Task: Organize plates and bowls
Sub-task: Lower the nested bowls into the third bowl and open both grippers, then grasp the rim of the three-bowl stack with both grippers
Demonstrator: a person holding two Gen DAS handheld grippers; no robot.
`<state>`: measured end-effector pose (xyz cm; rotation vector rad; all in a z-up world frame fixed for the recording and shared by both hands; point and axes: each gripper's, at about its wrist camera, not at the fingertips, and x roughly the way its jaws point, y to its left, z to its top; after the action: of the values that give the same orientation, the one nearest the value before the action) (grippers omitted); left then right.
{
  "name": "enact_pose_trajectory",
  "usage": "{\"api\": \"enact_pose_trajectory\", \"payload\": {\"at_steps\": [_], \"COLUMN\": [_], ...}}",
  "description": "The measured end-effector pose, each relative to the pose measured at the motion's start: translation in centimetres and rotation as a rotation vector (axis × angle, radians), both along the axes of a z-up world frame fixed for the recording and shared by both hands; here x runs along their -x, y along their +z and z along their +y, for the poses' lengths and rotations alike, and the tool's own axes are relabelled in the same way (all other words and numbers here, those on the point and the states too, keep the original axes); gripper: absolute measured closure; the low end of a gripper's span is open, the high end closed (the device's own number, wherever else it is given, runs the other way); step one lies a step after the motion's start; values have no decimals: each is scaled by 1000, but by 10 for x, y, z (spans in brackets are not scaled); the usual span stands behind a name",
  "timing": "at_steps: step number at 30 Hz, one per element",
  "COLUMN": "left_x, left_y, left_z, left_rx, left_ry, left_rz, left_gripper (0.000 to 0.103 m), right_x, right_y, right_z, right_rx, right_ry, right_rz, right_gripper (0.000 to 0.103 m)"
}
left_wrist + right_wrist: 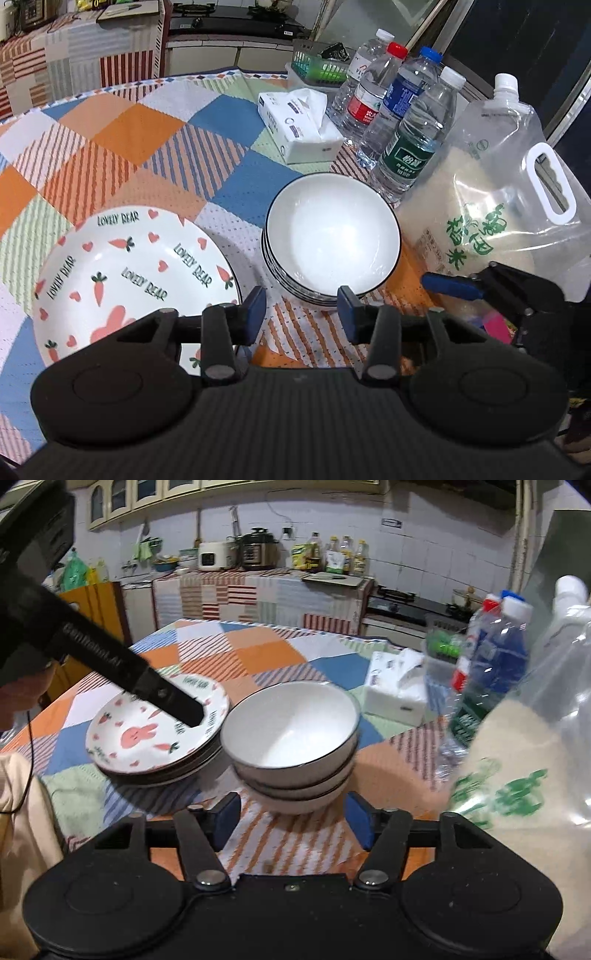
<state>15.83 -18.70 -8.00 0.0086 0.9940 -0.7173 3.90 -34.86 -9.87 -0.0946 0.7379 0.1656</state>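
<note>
Left wrist view: left tongs partly open, empty, just short of the stacked bowls; right tongs spread wider, empty too. Carrot-print plates sit beside the bowls on the patchwork surface.

"LOVELY BEAR" is printed several times on the carrot-patterned plate. The rice bag carries large green Chinese characters, and the green bottle label shows Chinese text too small to read.
</note>
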Motion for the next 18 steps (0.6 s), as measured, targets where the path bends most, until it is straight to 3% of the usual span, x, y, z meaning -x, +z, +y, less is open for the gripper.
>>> {"api": "enact_pose_trajectory", "payload": {"at_steps": [4,7,14,18], "left_x": [-3,-12,-54,-72], "left_y": [-10,-14,-32,-42], "left_z": [-4,-9,-31,-43], "left_rx": [6,21,32,2], "left_ry": [-8,-10,-15,-37], "left_rz": [7,1,71,91], "left_gripper": [51,49,50,52], "right_x": [-11,-24,-49,-52], "right_y": [-19,-38,-76,-83], "right_z": [2,3,1,8], "right_rx": [-12,10,-4,13], "right_ry": [-12,-32,-80,-71], "right_rz": [21,51,70,25], "right_gripper": [28,27,27,27]}}
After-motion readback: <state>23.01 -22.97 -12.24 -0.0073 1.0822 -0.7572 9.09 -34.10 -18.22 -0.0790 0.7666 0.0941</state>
